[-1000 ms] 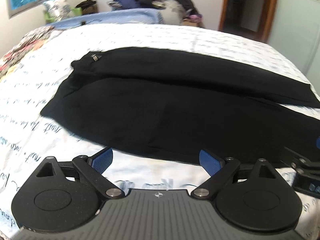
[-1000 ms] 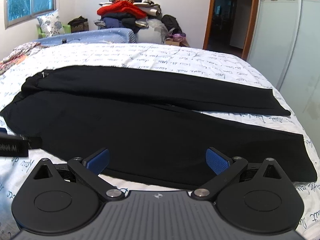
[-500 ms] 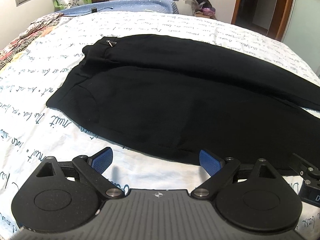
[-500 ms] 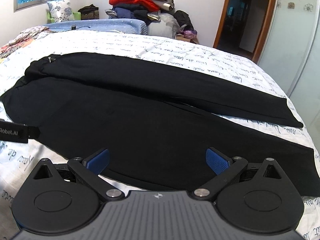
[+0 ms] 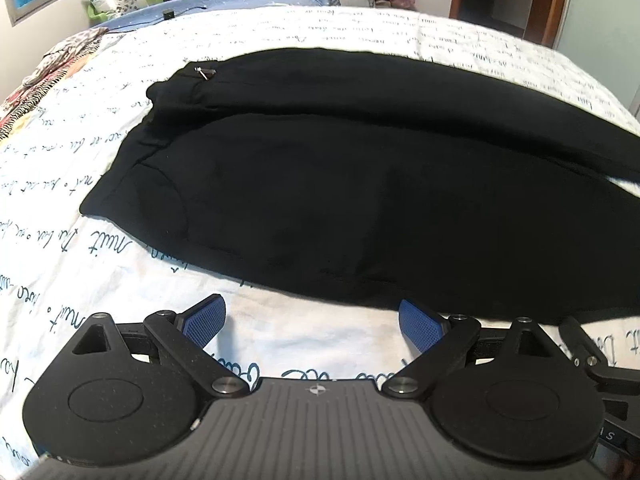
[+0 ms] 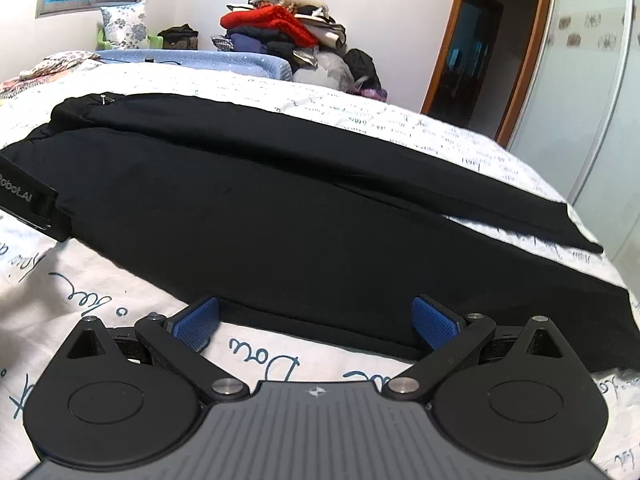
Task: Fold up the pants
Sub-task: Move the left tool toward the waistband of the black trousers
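Note:
Black pants lie flat on the bed, waist to the left, both legs stretching right; they also show in the right wrist view. My left gripper is open and empty, low over the sheet just short of the pants' near edge by the waist end. My right gripper is open and empty, close to the near edge of the near leg. The right gripper's body shows at the left wrist view's right edge; the left one shows at the right wrist view's left edge.
The bed has a white sheet with blue script writing, also seen in the right wrist view. A pile of clothes stands beyond the far side. A doorway and a white wardrobe are at the right.
Both grippers have dropped lower and moved closer to the near edge of the pants. Both stay open. The pants have not moved.

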The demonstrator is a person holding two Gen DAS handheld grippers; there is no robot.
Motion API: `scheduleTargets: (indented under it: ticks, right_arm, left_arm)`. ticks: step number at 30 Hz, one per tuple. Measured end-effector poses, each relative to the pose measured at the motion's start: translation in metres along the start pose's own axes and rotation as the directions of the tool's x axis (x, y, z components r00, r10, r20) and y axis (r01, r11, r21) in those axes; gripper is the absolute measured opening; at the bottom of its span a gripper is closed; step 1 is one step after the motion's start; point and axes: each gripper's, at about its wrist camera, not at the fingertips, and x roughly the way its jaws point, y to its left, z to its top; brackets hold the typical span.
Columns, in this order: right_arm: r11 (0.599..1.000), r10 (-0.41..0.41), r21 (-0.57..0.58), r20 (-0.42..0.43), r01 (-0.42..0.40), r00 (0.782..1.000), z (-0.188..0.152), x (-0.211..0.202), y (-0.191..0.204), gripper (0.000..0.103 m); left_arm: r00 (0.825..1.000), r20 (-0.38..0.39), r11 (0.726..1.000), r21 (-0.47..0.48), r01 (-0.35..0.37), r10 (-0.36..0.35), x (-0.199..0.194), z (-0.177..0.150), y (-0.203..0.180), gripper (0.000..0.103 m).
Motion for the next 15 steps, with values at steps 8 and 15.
scheduleTargets:
  ticks: [8,15]
  right_arm:
    - [0.999,0.010,0.035,0.015,-0.010,1.000,-0.002,-0.001,-0.002,0.103]
    - [0.982,0.139,0.124,0.017,-0.140,0.990,-0.005,0.000,-0.023,0.103]
  left_arm:
    - [0.995,0.009,0.994,0.050,-0.095,0.095,-0.015,-0.004,0.002,0.095]
    - [0.984,0.037,0.984,-0.008,-0.176,0.176,-0.042,-0.021,-0.006,0.096]
